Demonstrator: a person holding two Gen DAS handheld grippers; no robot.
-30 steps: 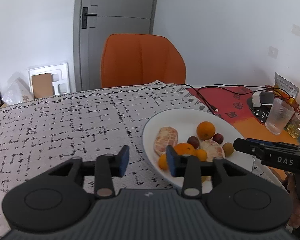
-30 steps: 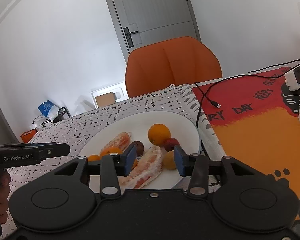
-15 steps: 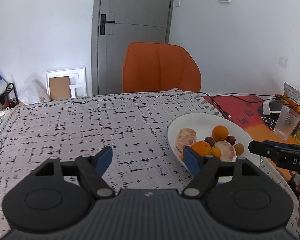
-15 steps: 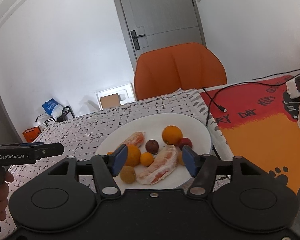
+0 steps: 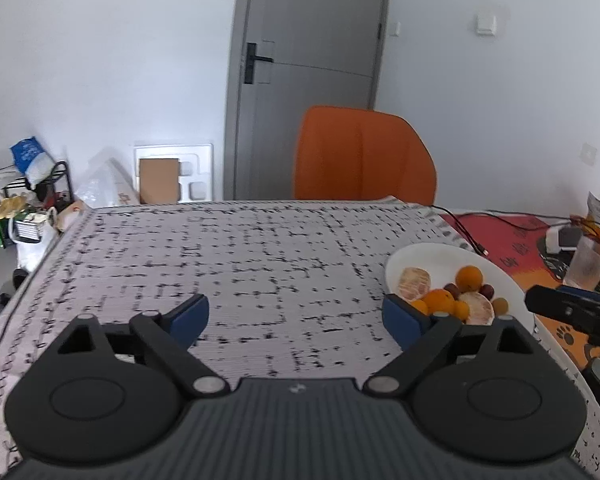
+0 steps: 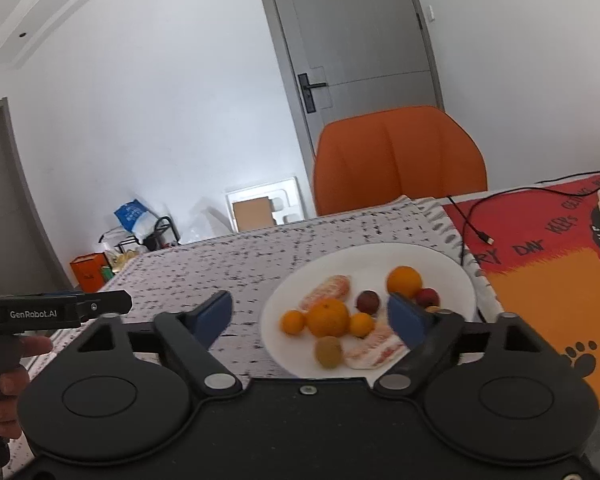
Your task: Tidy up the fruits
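A white plate (image 6: 379,260) on the patterned tablecloth holds several fruits: oranges (image 6: 327,317), peeled citrus pieces (image 6: 327,290), dark plums (image 6: 367,301) and a brownish round fruit (image 6: 328,351). The plate also shows at the right of the left wrist view (image 5: 419,260). My left gripper (image 5: 296,316) is open and empty, raised above the cloth to the left of the plate. My right gripper (image 6: 311,316) is open and empty, raised above the near side of the plate. Each gripper's body shows in the other's view.
An orange chair (image 5: 363,156) stands at the table's far edge. A red and orange mat (image 6: 547,256) with a cable (image 6: 475,224) lies right of the plate. A clear glass (image 5: 585,264) and a white charger stand at the far right.
Both grippers have opened wide, risen and drawn back from the plate. The fruit pile looks smaller and farther in both views.
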